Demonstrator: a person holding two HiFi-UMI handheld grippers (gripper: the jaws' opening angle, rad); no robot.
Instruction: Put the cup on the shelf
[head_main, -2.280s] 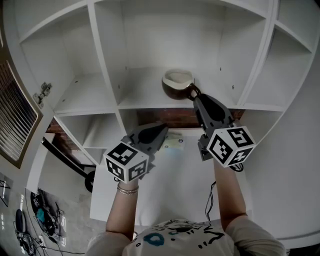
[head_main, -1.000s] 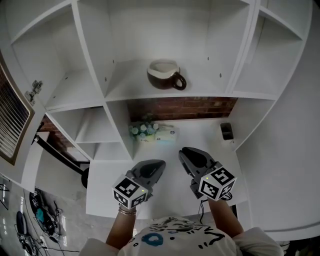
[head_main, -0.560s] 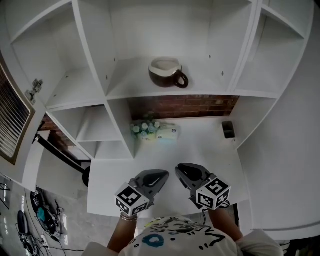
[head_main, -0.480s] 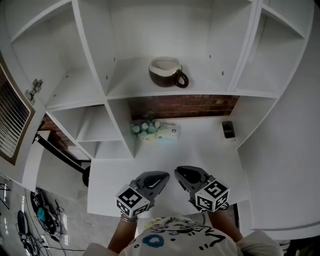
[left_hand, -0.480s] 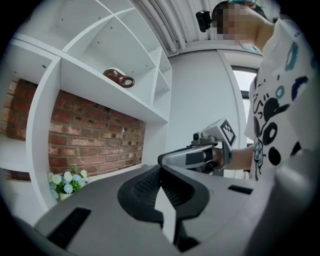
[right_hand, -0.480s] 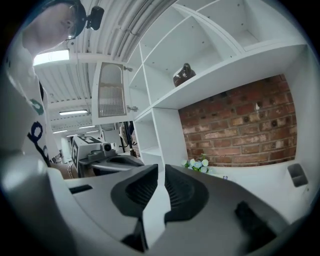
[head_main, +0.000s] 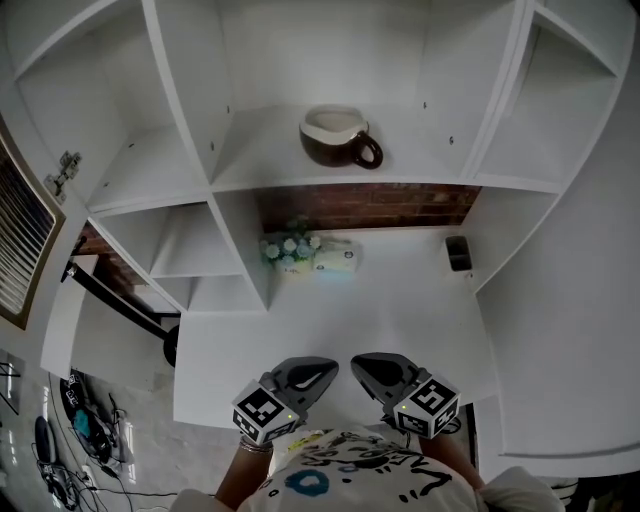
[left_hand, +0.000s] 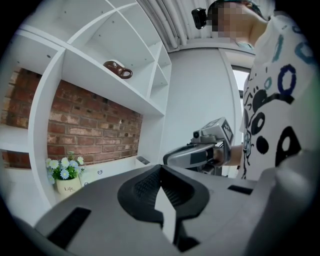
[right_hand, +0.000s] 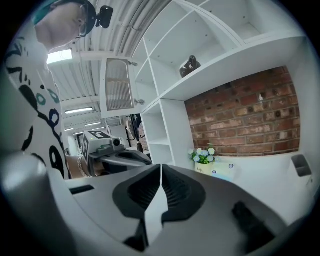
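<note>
Head view: we are holding the left gripper (head_main: 326, 368) and right gripper (head_main: 360, 363) side by side, low against our chest and well below the white shelf (head_main: 420, 172). Both pairs of ribbed dark jaws are pressing together, empty. The round, glossy brown cup (head_main: 335, 138) is sitting upright on that shelf.

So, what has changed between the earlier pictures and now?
The right tongs, earlier at the handle of the cup on the shelf, have pulled back to the near edge of the table. The left tongs drew back too. Both are shut and empty. The cup stays on the shelf, and the flower pot is unmoved.
</note>
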